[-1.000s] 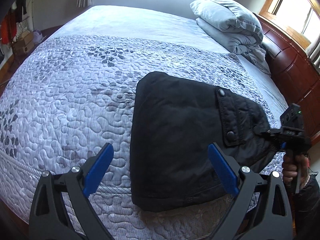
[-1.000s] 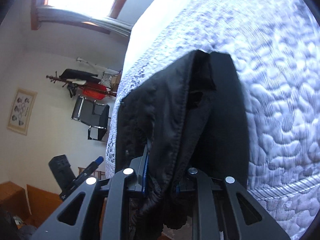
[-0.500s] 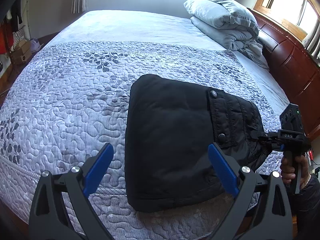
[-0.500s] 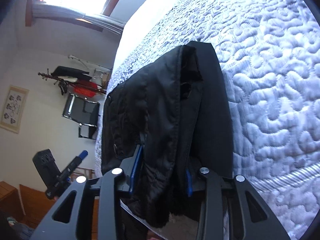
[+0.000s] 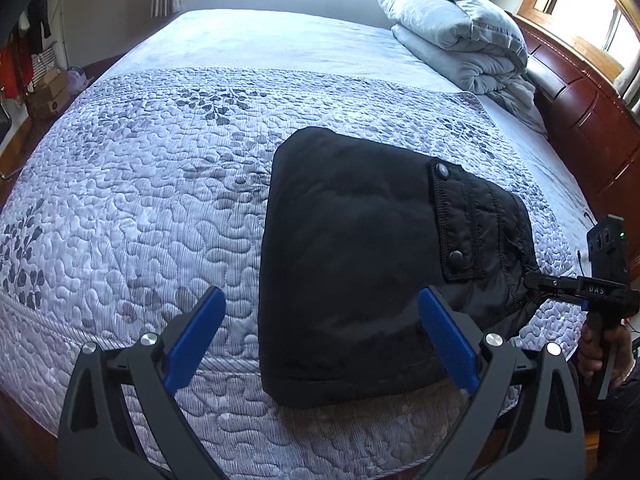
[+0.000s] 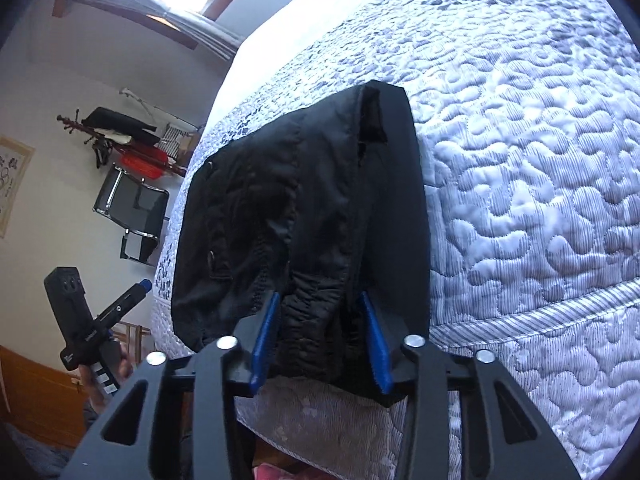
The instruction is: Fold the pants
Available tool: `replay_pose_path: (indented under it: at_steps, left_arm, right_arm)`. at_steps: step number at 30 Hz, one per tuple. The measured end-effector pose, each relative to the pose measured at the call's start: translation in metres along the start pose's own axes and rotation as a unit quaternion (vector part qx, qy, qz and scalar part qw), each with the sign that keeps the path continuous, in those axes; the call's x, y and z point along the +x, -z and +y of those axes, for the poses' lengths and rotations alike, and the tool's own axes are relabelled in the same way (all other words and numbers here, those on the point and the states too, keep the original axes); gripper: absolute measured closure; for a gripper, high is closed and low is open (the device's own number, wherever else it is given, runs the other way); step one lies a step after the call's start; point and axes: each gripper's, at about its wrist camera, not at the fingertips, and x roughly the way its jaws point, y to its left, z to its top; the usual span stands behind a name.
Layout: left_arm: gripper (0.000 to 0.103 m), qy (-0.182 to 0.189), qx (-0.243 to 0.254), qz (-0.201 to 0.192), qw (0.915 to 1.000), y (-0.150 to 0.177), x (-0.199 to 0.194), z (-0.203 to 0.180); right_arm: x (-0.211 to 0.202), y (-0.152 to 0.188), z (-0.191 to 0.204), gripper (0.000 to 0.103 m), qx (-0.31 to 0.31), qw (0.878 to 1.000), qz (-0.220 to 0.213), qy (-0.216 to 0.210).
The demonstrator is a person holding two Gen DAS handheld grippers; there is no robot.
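Note:
The black pants (image 5: pixel 360 264) lie folded into a thick rectangle on the quilted bed, near its front edge. My left gripper (image 5: pixel 320 336) is open and empty, held above the front edge with the fold's left side between its blue fingers (image 5: pixel 196 332). My right gripper (image 6: pixel 320 328) has its jaws part open around the bunched waistband end of the pants (image 6: pixel 304 216); the cloth still sits between the blue pads (image 6: pixel 264 340). It also shows in the left wrist view (image 5: pixel 568 284) at the fold's right edge.
A folded grey duvet (image 5: pixel 456 36) sits at the bed's far right by the wooden headboard (image 5: pixel 580 112). The quilted bedspread (image 5: pixel 140 184) spreads to the left. A chair (image 6: pixel 132 212) and clothes rack (image 6: pixel 120 136) stand beyond the bed.
My right gripper's jaws have spread apart from a tight pinch on the waistband. The pants have settled flatter onto the bed. My left gripper stays open and drifted slightly.

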Motion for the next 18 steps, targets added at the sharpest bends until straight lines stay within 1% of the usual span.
replay_pose_path:
  at_steps: [2, 7, 12, 18]
  left_arm:
    - [0.006, -0.002, 0.0, 0.002, 1.0, 0.001, 0.0, 0.001]
    - [0.006, -0.002, -0.01, 0.001, 0.9999, 0.002, -0.002, 0.005]
    - [0.006, -0.002, -0.012, 0.003, 0.9999, 0.002, -0.002, 0.006]
    - [0.006, 0.001, -0.015, 0.007, 0.9999, 0.003, 0.002, 0.005]
  right_arm:
    - [0.001, -0.002, 0.005, 0.069, -0.011, 1.0, 0.003, 0.001]
    - [0.005, -0.012, 0.025, 0.072, -0.041, 0.999, 0.002, -0.001]
    - [0.007, -0.021, 0.027, 0.073, -0.032, 0.999, -0.004, 0.0]
    - [0.002, -0.02, 0.017, 0.075, -0.02, 1.0, -0.011, -0.001]
